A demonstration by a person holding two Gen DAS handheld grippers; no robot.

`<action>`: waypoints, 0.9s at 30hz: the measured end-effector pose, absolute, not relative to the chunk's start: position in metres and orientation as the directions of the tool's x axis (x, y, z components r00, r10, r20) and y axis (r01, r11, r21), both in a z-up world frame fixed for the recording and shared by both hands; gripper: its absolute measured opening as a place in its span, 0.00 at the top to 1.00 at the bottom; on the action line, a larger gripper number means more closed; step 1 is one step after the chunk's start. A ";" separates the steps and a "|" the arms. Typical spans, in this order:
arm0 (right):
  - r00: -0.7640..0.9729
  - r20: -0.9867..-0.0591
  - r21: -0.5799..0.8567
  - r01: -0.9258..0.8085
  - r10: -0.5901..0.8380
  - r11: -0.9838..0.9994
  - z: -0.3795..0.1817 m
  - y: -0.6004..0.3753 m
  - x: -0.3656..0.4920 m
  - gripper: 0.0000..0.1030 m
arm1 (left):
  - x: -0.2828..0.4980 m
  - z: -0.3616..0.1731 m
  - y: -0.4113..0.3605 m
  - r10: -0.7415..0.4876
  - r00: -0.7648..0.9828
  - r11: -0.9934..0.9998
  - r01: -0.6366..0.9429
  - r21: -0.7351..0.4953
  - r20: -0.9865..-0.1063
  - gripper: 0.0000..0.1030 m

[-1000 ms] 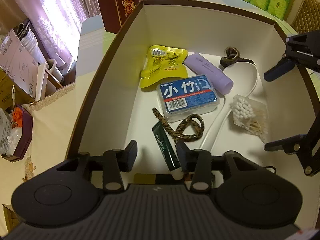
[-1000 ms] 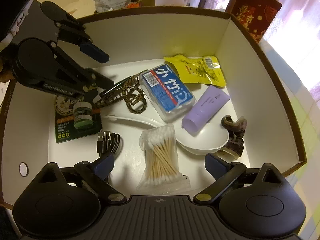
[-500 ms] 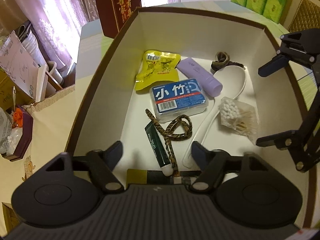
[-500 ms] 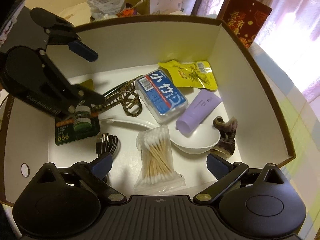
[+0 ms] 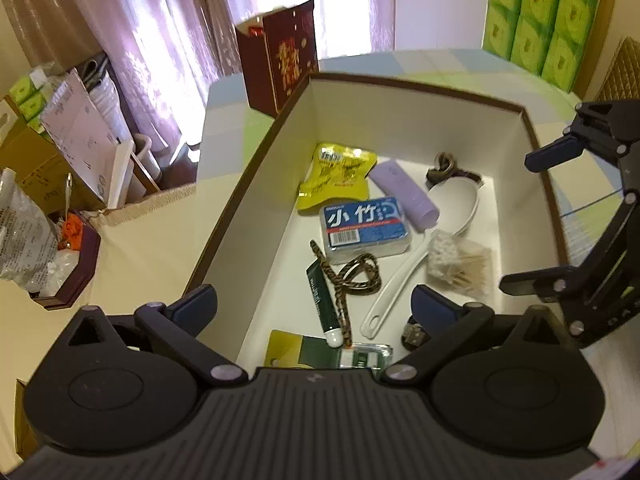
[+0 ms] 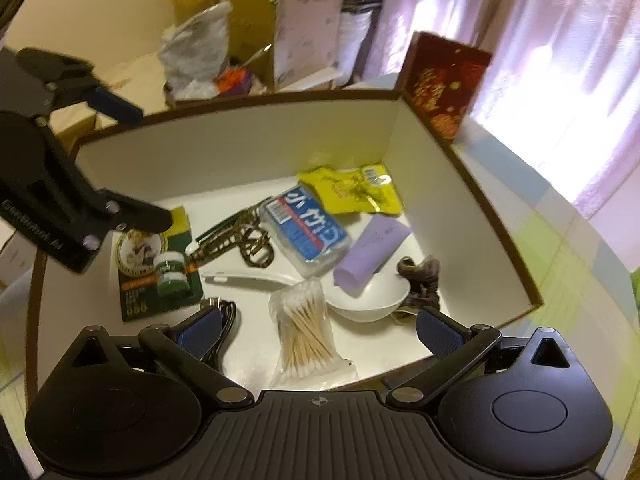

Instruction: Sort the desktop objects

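A white box with a brown rim [image 5: 420,88] [image 6: 240,100] holds a yellow snack packet [image 5: 336,176], a blue floss box [image 5: 366,226] [image 6: 306,228], a purple tube [image 5: 404,192], a white spoon [image 5: 400,284], a bag of cotton swabs [image 6: 306,328], a leopard hair band [image 5: 356,276], a green tube [image 5: 320,300], a green card with a jar [image 6: 156,276], a black cable [image 6: 230,312] and a brown scrunchie [image 6: 422,280]. My left gripper [image 5: 314,306] [image 6: 140,160] hovers wide open over the box's near end. My right gripper [image 6: 320,330] [image 5: 536,216] hangs open above the swabs, holding nothing.
A dark red gift box [image 5: 284,56] [image 6: 444,80] stands just outside the box's far corner. Green tissue packs [image 5: 536,20] are stacked at the back. Cardboard, paper bags and a plastic bag in a tray [image 5: 32,232] crowd the side by the curtains.
My left gripper went from nearly shut beside the green tube to wide open. Both grippers have lifted and drawn back from the box's floor. The items inside have stayed put.
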State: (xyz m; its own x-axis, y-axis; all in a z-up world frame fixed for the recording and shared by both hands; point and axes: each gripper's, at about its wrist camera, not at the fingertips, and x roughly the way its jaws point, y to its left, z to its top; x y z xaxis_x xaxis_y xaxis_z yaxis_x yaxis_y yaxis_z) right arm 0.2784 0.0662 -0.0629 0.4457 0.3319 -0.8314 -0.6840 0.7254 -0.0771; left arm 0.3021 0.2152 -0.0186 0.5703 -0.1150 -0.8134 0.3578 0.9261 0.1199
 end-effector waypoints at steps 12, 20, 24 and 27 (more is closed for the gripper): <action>0.516 -0.772 -0.063 -0.643 0.371 0.763 -0.039 0.046 0.254 0.02 | 0.264 0.010 0.198 -0.075 0.646 0.943 0.293 0.157 -0.759 0.01; 0.546 -0.737 -0.053 -0.634 0.398 0.772 -0.031 0.033 0.231 0.02 | 0.226 0.026 0.189 -0.033 0.702 0.962 0.216 0.168 -0.712 0.01; 0.549 -0.714 -0.020 -0.635 0.433 0.772 -0.024 0.020 0.218 0.02 | 0.205 0.033 0.187 -0.007 0.704 0.980 0.148 0.136 -0.710 0.01; 0.551 -0.706 -0.018 -0.642 0.445 0.766 -0.018 0.010 0.208 0.02 | 0.189 0.038 0.184 0.015 0.702 0.988 0.099 0.118 -0.712 0.01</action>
